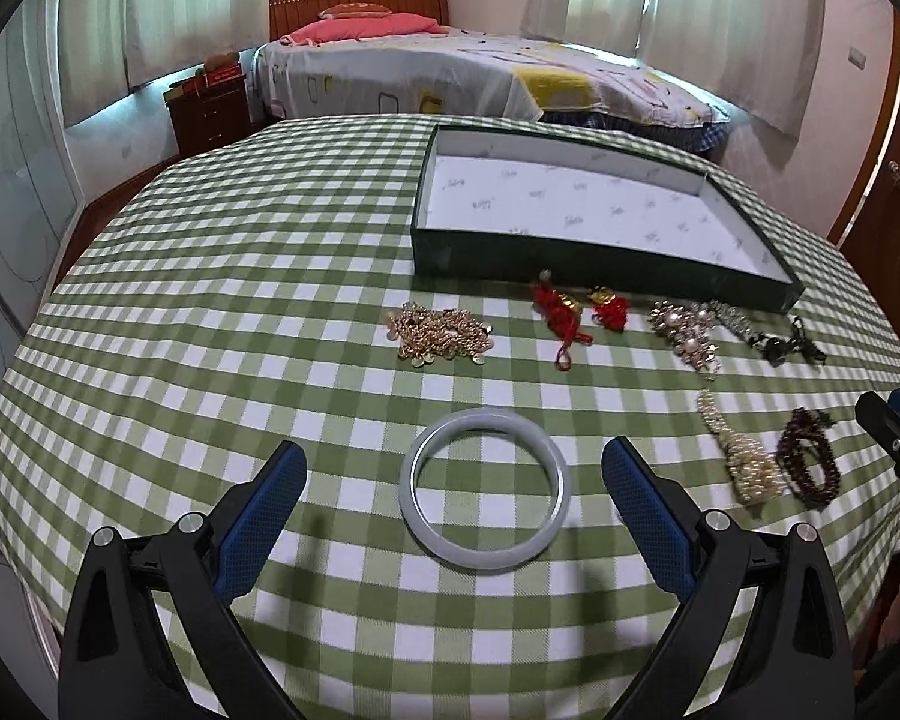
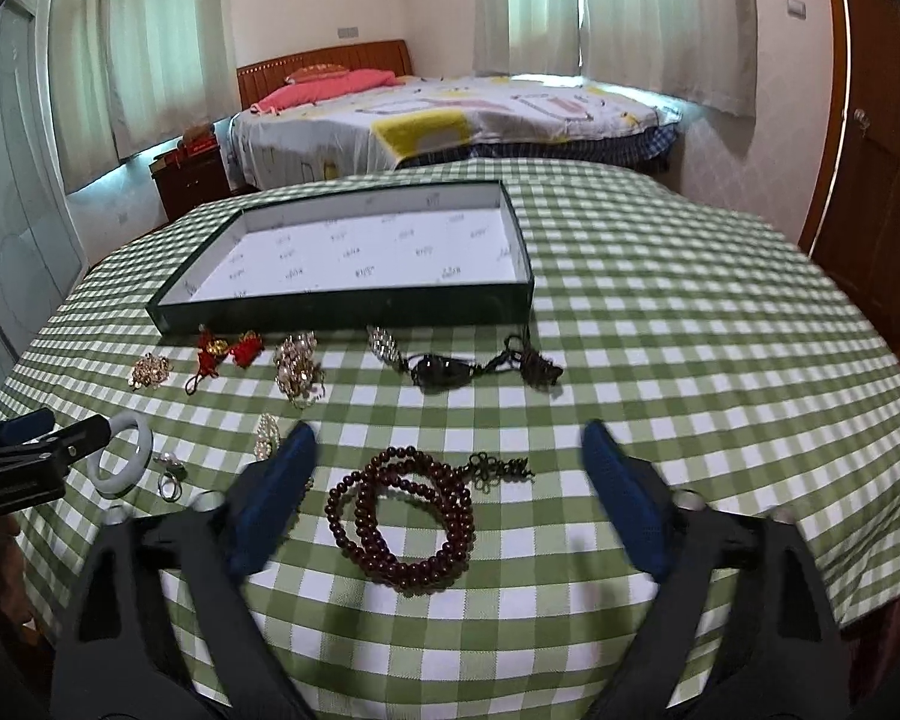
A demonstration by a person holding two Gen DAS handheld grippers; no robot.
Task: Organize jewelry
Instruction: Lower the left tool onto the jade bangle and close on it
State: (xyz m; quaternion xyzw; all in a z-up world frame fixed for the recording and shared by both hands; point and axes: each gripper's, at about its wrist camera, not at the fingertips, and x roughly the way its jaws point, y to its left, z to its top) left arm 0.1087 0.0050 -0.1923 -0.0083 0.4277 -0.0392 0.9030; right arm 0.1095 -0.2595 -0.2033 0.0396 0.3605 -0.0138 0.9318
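Note:
A pale jade bangle (image 1: 486,489) lies flat on the checked tablecloth between the open fingers of my left gripper (image 1: 453,459). It also shows in the right wrist view (image 2: 123,456). A dark red bead bracelet (image 2: 402,516) lies between the open fingers of my right gripper (image 2: 450,441). It also shows in the left wrist view (image 1: 807,456), next to a pearl bracelet (image 1: 744,462). A shallow green box (image 1: 606,267) with a white lining stands empty behind the jewelry; it also shows in the right wrist view (image 2: 342,306).
In front of the box lie a gold chain pile (image 1: 441,333), red tassel charms (image 1: 576,312), a pearl brooch cluster (image 1: 687,336) and a dark corded pendant (image 2: 450,369). A small ring (image 2: 171,480) lies near the bangle. A bed (image 1: 450,72) stands beyond the table.

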